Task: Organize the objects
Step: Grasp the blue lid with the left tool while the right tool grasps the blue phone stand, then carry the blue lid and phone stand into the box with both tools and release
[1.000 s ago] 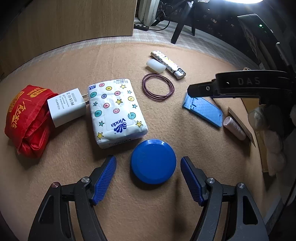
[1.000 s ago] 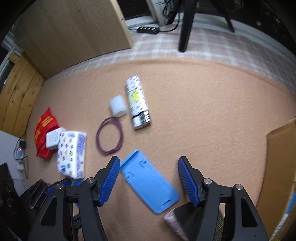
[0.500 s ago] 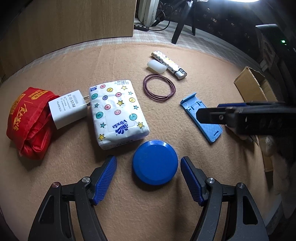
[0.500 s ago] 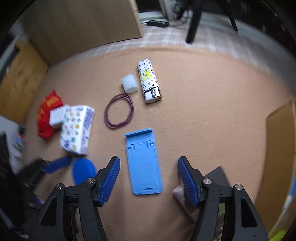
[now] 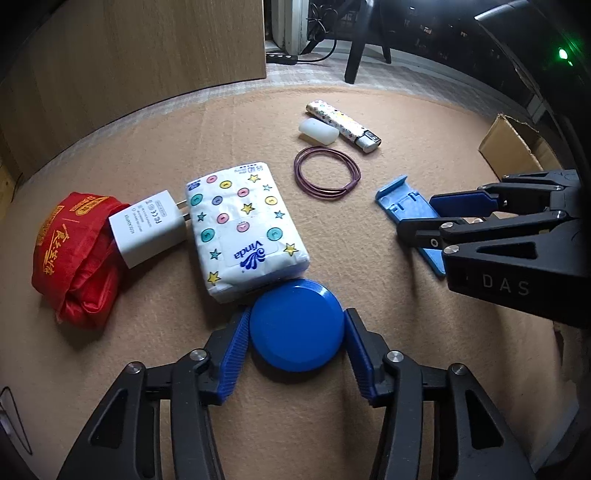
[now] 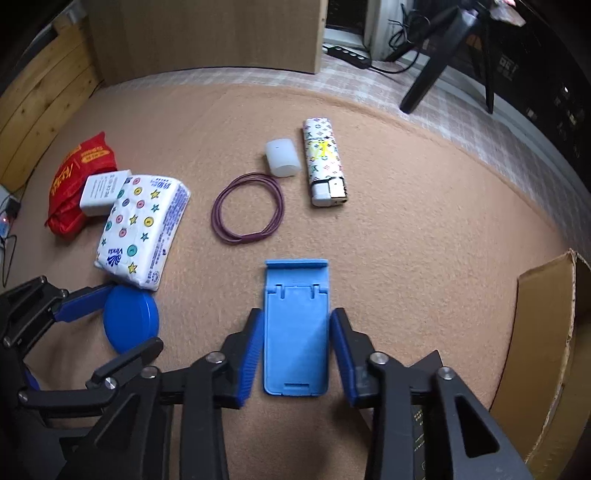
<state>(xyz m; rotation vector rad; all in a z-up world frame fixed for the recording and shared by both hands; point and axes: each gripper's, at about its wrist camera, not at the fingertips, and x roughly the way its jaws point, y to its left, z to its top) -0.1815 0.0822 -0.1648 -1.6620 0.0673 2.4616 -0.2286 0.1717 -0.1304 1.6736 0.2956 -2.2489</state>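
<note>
My left gripper (image 5: 295,325) is shut on a round blue lid (image 5: 297,325) lying on the tan mat; it also shows in the right wrist view (image 6: 131,318). My right gripper (image 6: 296,328) is shut on a light blue phone stand (image 6: 296,325), lying flat, which also shows in the left wrist view (image 5: 406,210). A Vinda tissue pack (image 5: 242,225), white charger (image 5: 147,229), red bag (image 5: 70,254), purple hair tie (image 5: 327,177), patterned lighter (image 5: 341,125) and white eraser (image 5: 317,129) lie on the mat.
A cardboard box (image 6: 546,350) stands at the mat's right edge. A wooden cabinet (image 6: 207,33) is at the back, with a power strip (image 6: 347,53) and a tripod leg (image 6: 424,77) on the floor beyond the mat.
Both grippers have moved forward and closed: the left jaws now press the blue lid's sides, the right jaws now press the phone stand's sides. The right gripper came lower.
</note>
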